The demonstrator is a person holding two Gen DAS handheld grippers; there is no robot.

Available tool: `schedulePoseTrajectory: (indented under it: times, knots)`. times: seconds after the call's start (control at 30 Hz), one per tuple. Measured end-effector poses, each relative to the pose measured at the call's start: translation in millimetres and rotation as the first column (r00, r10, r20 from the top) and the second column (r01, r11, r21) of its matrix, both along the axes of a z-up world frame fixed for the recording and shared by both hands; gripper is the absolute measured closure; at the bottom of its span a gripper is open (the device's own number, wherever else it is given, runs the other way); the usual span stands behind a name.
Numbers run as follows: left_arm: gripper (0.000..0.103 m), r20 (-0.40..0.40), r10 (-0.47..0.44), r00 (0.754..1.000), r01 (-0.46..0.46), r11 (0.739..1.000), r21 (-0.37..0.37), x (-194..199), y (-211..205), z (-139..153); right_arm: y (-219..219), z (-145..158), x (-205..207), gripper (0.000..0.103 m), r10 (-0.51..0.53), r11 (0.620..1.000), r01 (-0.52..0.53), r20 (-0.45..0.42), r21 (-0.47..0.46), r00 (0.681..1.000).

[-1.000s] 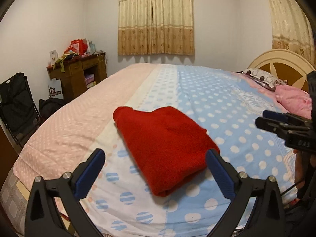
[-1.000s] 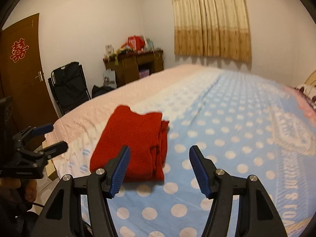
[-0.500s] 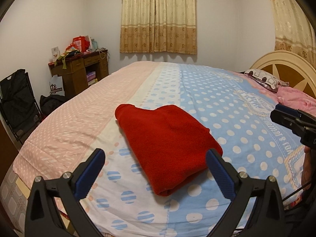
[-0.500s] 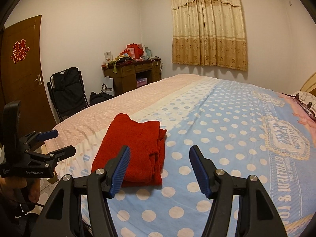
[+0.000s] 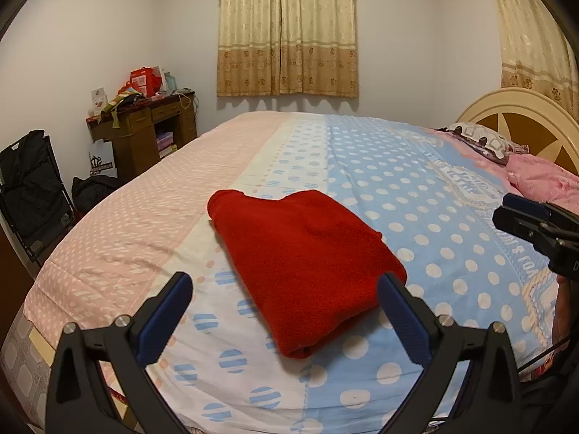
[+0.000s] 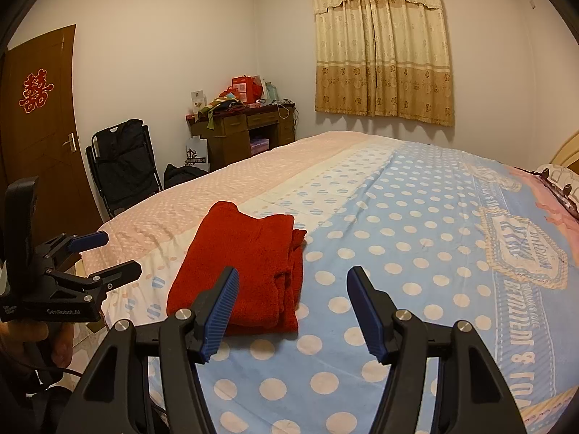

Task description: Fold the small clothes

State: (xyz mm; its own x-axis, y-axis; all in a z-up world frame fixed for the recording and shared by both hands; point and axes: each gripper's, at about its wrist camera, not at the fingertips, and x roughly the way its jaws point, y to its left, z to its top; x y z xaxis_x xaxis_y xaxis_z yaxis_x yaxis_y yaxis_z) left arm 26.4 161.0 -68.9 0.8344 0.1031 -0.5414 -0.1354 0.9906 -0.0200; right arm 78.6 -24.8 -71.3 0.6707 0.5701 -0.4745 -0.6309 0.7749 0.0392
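1. Your biggest risk, as I judge it, is undoing a fold that looks finished; the red garment (image 5: 304, 264) lies as a compact folded stack on the bedspread (image 5: 416, 195), and a careless nudge from either tool would spread its layers.
2. The loose layered edges show on the right side of the stack in the right wrist view (image 6: 293, 271); a finger catching there could drag the top layer off.
3. The stack sits near the bed's near edge; a push toward you could slide it off.
4. Your left gripper (image 5: 286, 311) has its jaws wide apart and holds nothing; the garment lies just beyond and between its fingers, apparently not touching.
5. Your right gripper (image 6: 293, 307) is likewise spread and empty; the garment lies ahead and to its left, behind the left finger (image 6: 220, 307); contact cannot be told.
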Motion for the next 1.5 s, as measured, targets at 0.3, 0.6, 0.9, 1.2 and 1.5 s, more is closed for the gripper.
schedulePoseTrajectory:
  times: [0.3, 0.6, 0.9, 1.2, 1.5]
  knots:
    - [0.000, 0.000, -0.001, 1.000, 0.001, 1.000, 0.001, 0, 0, 0, 0, 0, 0, 0.040, 0.000, 1.000, 0.000, 0.000, 0.002, 1.000]
    - [0.000, 0.006, -0.002, 1.000, 0.002, 1.000, 0.011, -1, 1, 2, 0, 0, -3, 0.040, 0.002, 1.000, -0.002, 0.006, 0.009, 1.000]
    - [0.000, 0.036, 0.009, 0.999, -0.012, 0.998, 0.067, -2, 0, 8, 1, 4, -10, 0.040, -0.001, 1.000, 0.000, 0.027, 0.016, 1.000]
    - [0.000, 0.094, 0.051, 0.994, -0.053, 0.999, 0.014, -6, 19, 25, 0, 6, -13, 0.040, 0.011, 1.000, -0.011, 0.043, 0.010, 0.999]
    - [0.000, 0.091, 0.088, 0.992, -0.087, 0.996, -0.010, -3, 30, 23, -1, 11, -21, 0.040, 0.032, 0.999, -0.035, 0.071, 0.030, 0.997]
